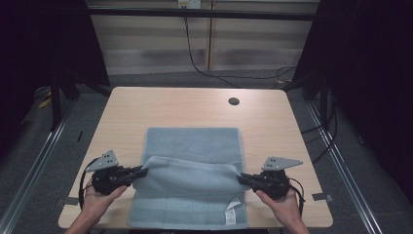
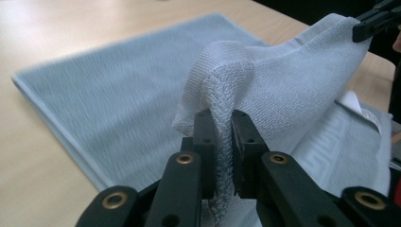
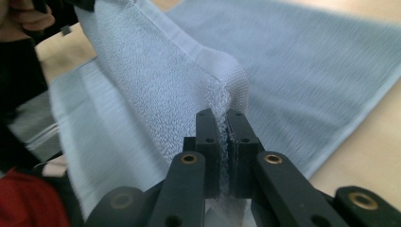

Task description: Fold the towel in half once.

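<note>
Pinching towel (image 1: 192,146) edge — both claws.

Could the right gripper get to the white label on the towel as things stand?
Probably not yet: the right gripper is shut on the towel edge. The white label lies close by, uncovered, so only the grip stands in the way.

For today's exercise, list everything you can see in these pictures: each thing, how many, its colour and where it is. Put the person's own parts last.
towel: one, pale blue-grey, lying on the table's near half, a raised fold held up between the two grippers.
label: one, white, at the towel's near right corner.
table: one, light wood, centre of the high view.
cable hole: one, dark, far right part of the tabletop.
floor cables: several, black, beyond the table.
left gripper: one, black, shut on the towel.
right gripper: one, black, shut on the towel.
hands: two, at the table's near edge.
</note>
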A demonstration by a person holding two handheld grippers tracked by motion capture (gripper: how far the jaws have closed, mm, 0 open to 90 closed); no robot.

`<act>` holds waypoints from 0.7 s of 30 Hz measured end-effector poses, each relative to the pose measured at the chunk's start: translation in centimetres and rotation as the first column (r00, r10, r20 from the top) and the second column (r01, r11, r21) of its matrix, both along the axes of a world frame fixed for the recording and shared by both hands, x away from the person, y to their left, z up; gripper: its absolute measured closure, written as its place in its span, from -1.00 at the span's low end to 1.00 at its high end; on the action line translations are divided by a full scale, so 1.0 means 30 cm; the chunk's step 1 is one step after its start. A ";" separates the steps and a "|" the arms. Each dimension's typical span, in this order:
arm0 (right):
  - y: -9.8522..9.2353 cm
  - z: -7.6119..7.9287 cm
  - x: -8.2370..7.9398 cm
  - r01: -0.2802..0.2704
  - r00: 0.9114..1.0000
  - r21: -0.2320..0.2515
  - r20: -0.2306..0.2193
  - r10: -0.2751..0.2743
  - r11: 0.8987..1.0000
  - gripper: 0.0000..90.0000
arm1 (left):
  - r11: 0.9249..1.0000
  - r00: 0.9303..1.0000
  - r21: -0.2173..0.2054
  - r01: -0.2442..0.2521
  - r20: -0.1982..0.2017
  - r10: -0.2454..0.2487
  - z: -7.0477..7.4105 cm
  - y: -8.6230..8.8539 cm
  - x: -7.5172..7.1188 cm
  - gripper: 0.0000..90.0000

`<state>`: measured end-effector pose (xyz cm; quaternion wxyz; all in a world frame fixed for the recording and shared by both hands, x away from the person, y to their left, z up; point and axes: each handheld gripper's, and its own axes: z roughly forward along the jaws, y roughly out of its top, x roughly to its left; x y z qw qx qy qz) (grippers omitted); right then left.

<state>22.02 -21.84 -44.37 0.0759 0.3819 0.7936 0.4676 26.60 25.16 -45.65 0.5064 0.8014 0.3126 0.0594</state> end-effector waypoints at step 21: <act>-0.002 -0.113 -0.218 -0.108 0.989 -0.039 -0.104 0.104 0.993 0.48 | 0.994 0.995 0.077 -0.074 -0.067 0.079 -0.056 -0.043 0.143 0.27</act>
